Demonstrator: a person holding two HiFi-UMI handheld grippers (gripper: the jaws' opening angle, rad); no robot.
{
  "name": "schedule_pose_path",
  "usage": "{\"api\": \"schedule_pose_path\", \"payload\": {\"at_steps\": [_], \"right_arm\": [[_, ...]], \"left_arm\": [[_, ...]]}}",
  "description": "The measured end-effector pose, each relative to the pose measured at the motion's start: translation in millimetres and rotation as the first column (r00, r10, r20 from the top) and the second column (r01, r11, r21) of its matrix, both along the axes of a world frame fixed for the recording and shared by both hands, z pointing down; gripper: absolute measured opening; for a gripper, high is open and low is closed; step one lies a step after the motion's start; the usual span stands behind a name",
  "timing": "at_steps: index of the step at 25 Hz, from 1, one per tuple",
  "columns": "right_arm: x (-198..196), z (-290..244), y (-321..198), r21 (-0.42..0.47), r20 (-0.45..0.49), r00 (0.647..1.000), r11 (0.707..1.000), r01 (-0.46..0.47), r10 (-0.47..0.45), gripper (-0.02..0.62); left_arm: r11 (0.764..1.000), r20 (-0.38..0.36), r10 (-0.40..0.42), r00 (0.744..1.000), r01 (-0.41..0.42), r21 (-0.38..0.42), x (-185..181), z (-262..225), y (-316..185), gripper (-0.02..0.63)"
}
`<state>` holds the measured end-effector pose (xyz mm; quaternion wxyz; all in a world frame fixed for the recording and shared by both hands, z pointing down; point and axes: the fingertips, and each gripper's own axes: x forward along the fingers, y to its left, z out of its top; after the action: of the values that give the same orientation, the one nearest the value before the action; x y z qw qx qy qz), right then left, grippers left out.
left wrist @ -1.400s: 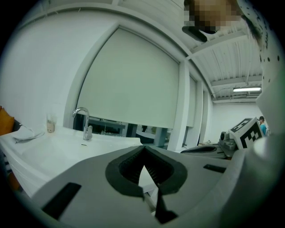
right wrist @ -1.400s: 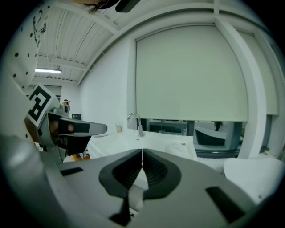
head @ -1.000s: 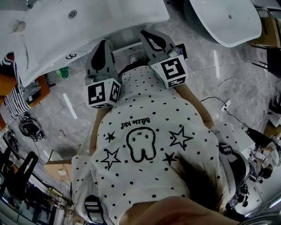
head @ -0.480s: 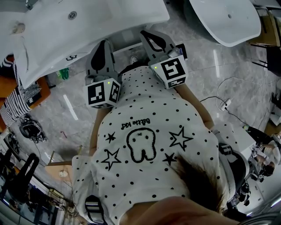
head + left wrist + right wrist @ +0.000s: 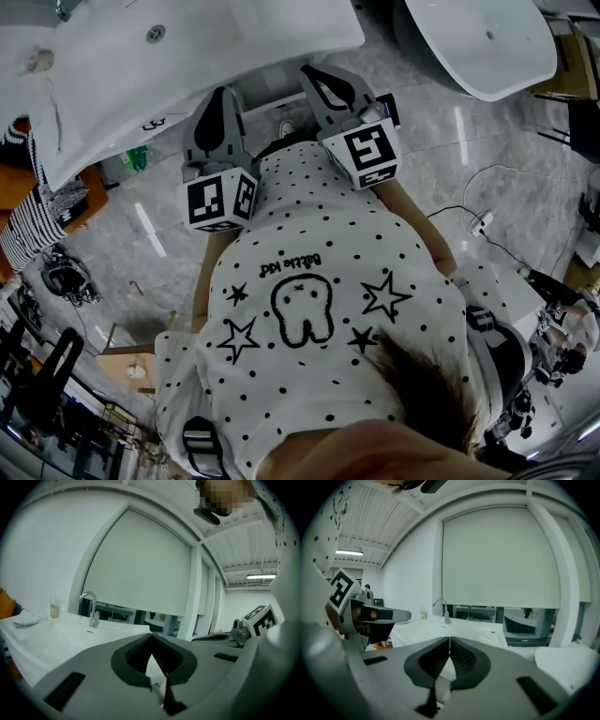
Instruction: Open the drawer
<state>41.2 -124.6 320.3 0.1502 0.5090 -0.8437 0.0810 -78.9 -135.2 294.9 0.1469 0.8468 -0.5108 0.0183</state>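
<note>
At the far left of the head view a striped cloth lies beside the grey marbled floor. Above it spreads a white washbasin with a round drain. In the left gripper view the same basin carries a chrome tap and a small cup near its back edge.

We hold the left gripper close to our dotted shirt, its marker cube nearest the chest and its tips pointing at the basin's front edge. Its jaws are pressed together, the ribbed pads meeting at their tips with nothing between them.

Between the two grippers a white cabinet front shows under the basin's rim. That is where the drawer would be, but we cannot make out a handle or its outline, and neither gripper touches it.

Just right of it sits the right gripper, also held against the chest, tilted slightly towards the left one. Its own view shows its jaws closed on each other and empty, with the tap beyond them.

Further right a second white basin fills the upper corner, well apart from both grippers. A thin cable trails across the floor below it.
</note>
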Motion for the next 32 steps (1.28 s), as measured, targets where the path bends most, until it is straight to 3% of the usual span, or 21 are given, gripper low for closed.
{"api": "schedule_pose_path", "payload": {"at_steps": [32], "right_arm": [[-23, -5, -2, -0.007, -0.048, 0.996, 0.998, 0.070, -0.070, 0.014]], "left_arm": [[0.999, -0.032, -0.047, 0.998, 0.047, -0.006, -19, -5, 0, 0.005]]}}
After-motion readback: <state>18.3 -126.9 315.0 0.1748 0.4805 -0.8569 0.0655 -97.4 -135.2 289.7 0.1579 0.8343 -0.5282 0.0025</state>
